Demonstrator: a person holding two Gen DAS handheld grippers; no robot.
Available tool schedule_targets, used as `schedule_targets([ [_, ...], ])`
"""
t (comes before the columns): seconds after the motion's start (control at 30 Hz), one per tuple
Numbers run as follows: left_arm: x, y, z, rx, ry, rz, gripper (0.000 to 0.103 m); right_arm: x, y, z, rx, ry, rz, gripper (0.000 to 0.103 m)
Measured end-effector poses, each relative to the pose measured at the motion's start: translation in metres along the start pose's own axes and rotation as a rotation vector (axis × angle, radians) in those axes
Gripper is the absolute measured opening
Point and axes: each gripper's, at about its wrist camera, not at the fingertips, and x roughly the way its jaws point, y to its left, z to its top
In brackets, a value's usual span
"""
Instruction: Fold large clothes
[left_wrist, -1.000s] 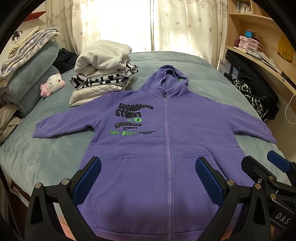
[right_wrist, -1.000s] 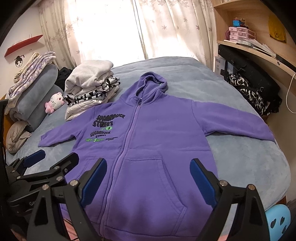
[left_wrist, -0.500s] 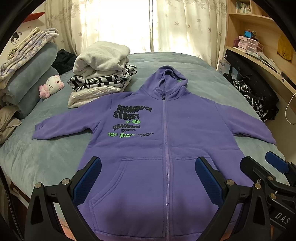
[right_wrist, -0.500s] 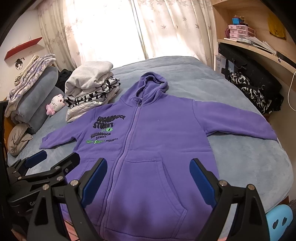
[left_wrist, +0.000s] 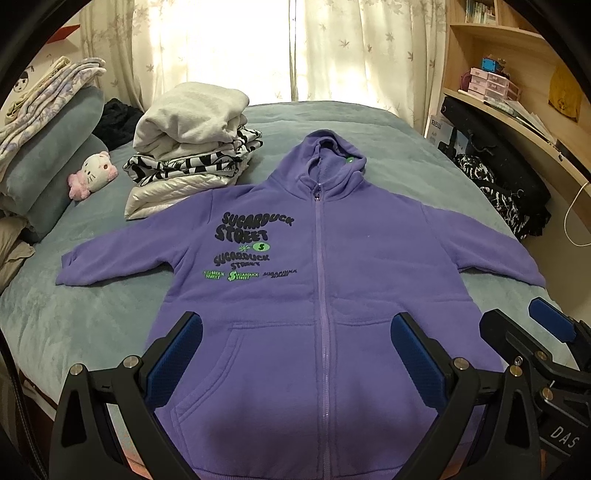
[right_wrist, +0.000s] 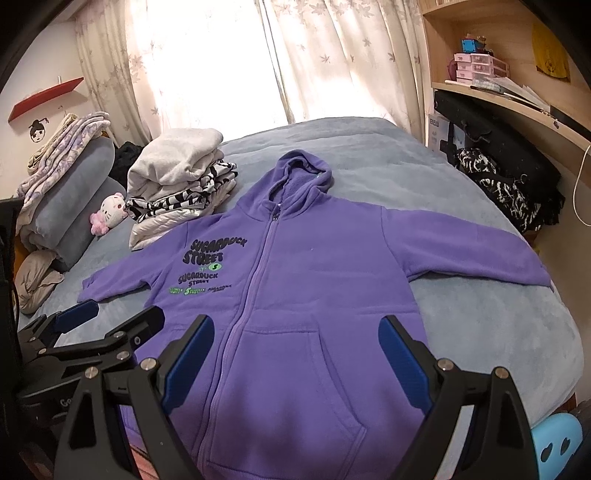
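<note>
A stack of folded clothes (left_wrist: 192, 147) was seen at the left of the bed (left_wrist: 74, 314). The purple hoodie (left_wrist: 321, 295) was spread flat, zipped, at the centre. The left gripper (left_wrist: 295, 350) and right gripper (right_wrist: 295, 350) were held wide apart, empty, above its hem.

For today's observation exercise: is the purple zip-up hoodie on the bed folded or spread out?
Spread out. The purple zip-up hoodie lies flat, front up and zipped, on the grey-blue bed, both sleeves extended sideways, hood flat, no fold started.
</note>
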Motion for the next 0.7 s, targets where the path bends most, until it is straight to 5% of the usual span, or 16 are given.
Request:
schedule_targets([
  [0.37,-0.009,-0.014,0.03,0.007,-0.109,-0.042,0.101,-0.01,-0.007,0.031,-0.043,-0.053,0.044,0.091],
  [0.7,-0.015,-0.059,0.097,0.092,-0.213,-0.087,0.102,-0.022,-0.041,0.074,-0.147,-0.122,-0.075,0.091],
])
